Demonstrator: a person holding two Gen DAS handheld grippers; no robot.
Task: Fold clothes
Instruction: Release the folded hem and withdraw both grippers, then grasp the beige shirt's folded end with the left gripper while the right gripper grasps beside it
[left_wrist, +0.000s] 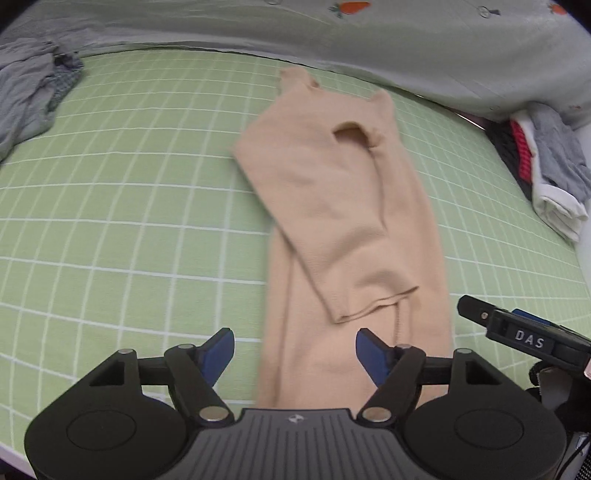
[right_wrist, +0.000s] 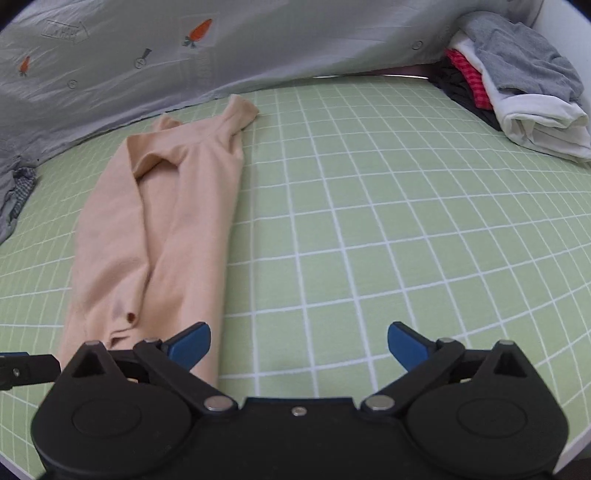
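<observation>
Here's the green checked sheet, and the beige top lies flat on it, folded into a long narrow strip with one sleeve laid across its front. Everything else sits around that top. Far to its left, at the sheet's edge, a crumpled grey garment lies in a heap. Behind the top runs a pale quilt printed with carrots. Near the top's lower end the left tool hangs released, blue pads spread, nothing between them but the fabric below. Just right of it the right tool stands spread wide over bare sheet, gripping nothing, its left pad at the top's hem edge. Far right of the top, a pile of clothes, grey, white, red and black. The left wrist view alone shows the sleeve cuff; the right wrist view alone shows a small dark spot near the hem.
</observation>
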